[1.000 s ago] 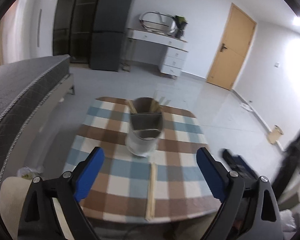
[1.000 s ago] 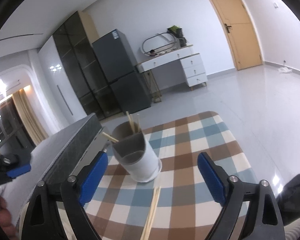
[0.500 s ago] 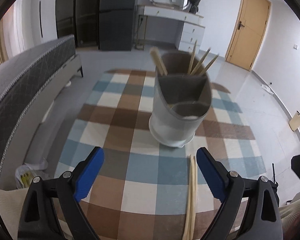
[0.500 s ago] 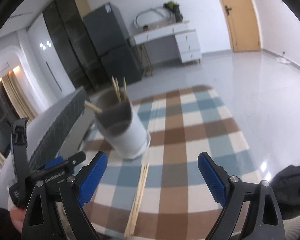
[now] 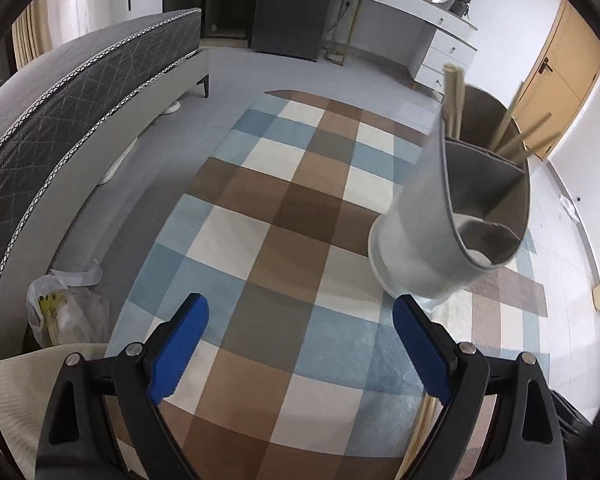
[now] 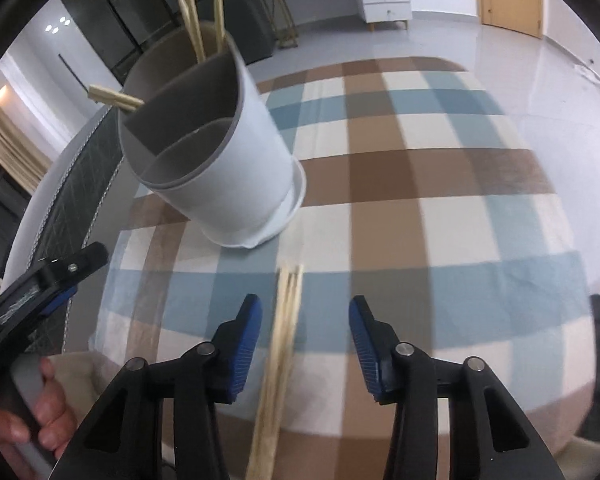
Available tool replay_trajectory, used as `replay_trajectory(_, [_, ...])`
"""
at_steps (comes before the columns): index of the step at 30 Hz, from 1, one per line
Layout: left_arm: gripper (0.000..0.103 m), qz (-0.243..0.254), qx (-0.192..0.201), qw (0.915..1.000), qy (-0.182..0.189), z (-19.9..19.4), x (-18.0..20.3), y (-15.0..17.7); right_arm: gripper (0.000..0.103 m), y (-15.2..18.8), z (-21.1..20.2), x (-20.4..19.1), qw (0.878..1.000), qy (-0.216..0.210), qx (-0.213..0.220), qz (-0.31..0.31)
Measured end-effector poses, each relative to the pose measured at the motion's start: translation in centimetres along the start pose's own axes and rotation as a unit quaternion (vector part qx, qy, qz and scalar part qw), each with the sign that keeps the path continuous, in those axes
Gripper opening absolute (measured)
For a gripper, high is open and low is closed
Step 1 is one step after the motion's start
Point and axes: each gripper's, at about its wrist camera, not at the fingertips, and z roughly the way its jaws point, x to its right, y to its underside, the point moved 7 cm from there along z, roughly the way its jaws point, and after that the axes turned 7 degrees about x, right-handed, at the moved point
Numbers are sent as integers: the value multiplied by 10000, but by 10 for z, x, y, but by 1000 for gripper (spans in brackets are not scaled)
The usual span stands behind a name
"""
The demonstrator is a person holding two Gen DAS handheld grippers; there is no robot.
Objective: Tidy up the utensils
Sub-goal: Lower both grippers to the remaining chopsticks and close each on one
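A white utensil holder (image 6: 236, 168) with grey inner dividers stands on the checked tablecloth (image 6: 440, 184); several wooden chopsticks (image 6: 196, 28) stick out of its back compartments. It also shows in the left wrist view (image 5: 452, 224) at the right. A loose bundle of chopsticks (image 6: 282, 344) lies on the cloth, running between the fingers of my right gripper (image 6: 305, 342), which is open around it without touching. My left gripper (image 5: 300, 348) is open and empty above the cloth, left of the holder; it shows at the left edge of the right wrist view (image 6: 44, 284).
A grey mattress (image 5: 60, 112) runs along the table's left side. A plastic bag (image 5: 64, 316) lies on the floor by the near left corner. A white dresser (image 5: 432, 36), dark fridge (image 5: 296, 4) and wooden door (image 5: 560, 84) stand far behind.
Both grippers have come down and forward toward the table. The right one has narrowed and now straddles the loose chopsticks. The left one has swung left of the holder.
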Motion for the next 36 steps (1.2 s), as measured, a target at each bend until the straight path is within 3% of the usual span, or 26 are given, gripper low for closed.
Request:
replay_trajectory(8, [91, -736, -528, 9959, -45, 18, -25, 3, 40, -2, 41, -17, 9990, 6, -199, -397])
replay_trajectory(14, [91, -712, -604, 9955, -154, 25, -26, 5, 31, 7, 54, -30, 9963, 125, -338, -786])
replay_trajectory(18, [91, -700, -619, 9955, -166, 28, -27, 5, 20, 11, 58, -31, 9948, 314, -307, -921])
replay_trajectory(20, [91, -683, -606, 9956, -206, 28, -29, 5, 18, 11, 57, -31, 9955, 311, -259, -852])
replay_trajectory(23, [91, -605, -591, 9961, -246, 30, -28, 6, 4, 10, 56, -30, 9964, 280, -227, -767])
replay_trajectory(29, [91, -424, -604, 9970, -226, 30, -15, 11, 4, 0, 50, -20, 9992, 93, -116, -371])
replay_trajectory(33, [91, 59, -432, 9990, -129, 25, 5, 16, 4, -9, 33, -7, 9999, -96, 55, 127])
replay_trajectory(36, [91, 385, -489, 9979, 161, 24, 22, 27, 4, -17, 16, 7, 9980, -218, 241, 547])
